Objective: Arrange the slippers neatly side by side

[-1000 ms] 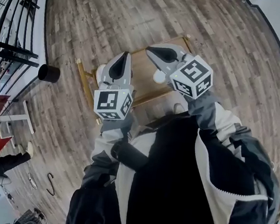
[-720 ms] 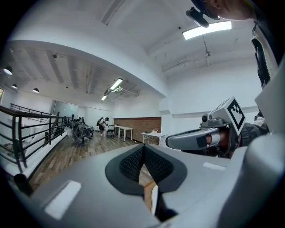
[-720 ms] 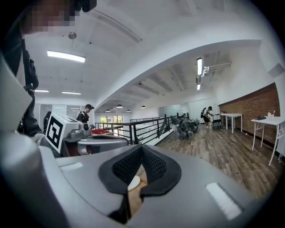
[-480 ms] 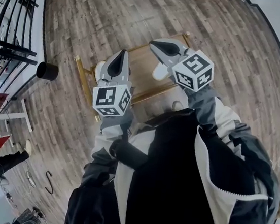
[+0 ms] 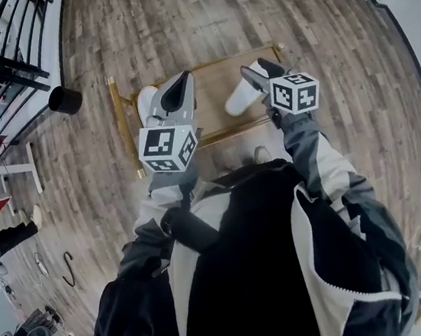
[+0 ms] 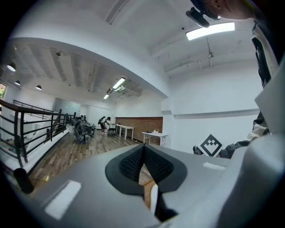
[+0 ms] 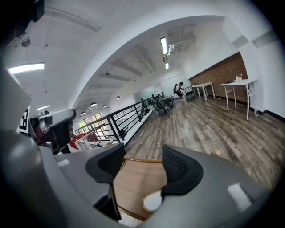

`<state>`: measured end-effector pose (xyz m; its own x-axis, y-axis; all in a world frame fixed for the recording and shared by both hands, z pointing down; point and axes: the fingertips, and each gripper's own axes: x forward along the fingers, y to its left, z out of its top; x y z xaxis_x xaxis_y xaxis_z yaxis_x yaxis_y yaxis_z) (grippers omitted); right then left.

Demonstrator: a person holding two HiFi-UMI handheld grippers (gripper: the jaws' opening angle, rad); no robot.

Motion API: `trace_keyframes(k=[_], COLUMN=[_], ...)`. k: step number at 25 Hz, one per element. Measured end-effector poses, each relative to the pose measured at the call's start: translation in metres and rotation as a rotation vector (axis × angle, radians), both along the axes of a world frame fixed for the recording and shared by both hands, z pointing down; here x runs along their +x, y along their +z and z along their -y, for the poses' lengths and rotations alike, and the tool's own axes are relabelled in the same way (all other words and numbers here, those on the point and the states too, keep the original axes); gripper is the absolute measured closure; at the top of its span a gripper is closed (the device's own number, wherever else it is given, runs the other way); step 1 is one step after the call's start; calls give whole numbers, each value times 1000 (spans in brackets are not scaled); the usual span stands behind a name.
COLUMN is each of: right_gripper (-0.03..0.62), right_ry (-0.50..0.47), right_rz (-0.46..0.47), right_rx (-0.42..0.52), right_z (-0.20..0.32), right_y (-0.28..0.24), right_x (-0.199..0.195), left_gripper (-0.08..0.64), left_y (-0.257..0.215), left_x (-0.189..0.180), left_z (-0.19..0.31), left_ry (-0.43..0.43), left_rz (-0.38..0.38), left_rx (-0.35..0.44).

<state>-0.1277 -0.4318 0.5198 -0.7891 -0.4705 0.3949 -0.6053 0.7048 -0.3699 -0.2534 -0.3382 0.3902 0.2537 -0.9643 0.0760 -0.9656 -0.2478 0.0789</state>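
A black jacket (image 5: pixel 257 277) with white panels and grey sleeves (image 5: pixel 317 161) is worn. The left gripper (image 5: pixel 185 78) and right gripper (image 5: pixel 259 70) are built of grey plastic, fitted with black ribbed fingers (image 7: pixel 178 168), and each is topped by a white cube (image 5: pixel 168 148) printed with black square markers.

One white slipper (image 5: pixel 241 98) lies flat near the wooden board's (image 5: pixel 211 113) right edge. A second white slipper (image 5: pixel 146 101), mostly hidden and probably its match, lies at the left edge, well apart.

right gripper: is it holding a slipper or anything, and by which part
Nothing is held. The jaws of the right gripper have just been opening and stand apart, nothing between them; the white slipper lies beyond them.
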Motion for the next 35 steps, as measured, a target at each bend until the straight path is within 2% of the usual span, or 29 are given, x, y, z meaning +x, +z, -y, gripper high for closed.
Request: trace_keyframes(k=[6,11,16,20,27,30,33,34,35], right_gripper=[271,258,250,250,253,326,408,500,549], right_ry=[58,116,175,182,175,163,144,135,128], right_rz=[-107,-218,-253,-327,-349,-378,-363,-351,-340], right_rx=[-147,-307,-463,-494,-576,-600,-629,-648,-667], right_z=[11,19,26,35,36,35,34,34,33], right_y=[78,145,194,216,241,250,255,256,257], right_x=[15,32,45,54,48,52,47,44,41], left_gripper=[549,549,548,549,548,548,548,548,548], left_y=[6,13,22,28,35,36,38,39,39], left_x=[-2,4,10,6,-8,-11,-15,-17,-18], left_z=[0,3,3,3,0,0,-1,-1,-1], left_ry=[-12,-7,-12,-25,-77,-93,-103,-108,-113], left_rz=[3,12,15,4,2,8,13,13,13], left_rx=[-21,-51,-74,-98,-122,-131,-140,-142,-145])
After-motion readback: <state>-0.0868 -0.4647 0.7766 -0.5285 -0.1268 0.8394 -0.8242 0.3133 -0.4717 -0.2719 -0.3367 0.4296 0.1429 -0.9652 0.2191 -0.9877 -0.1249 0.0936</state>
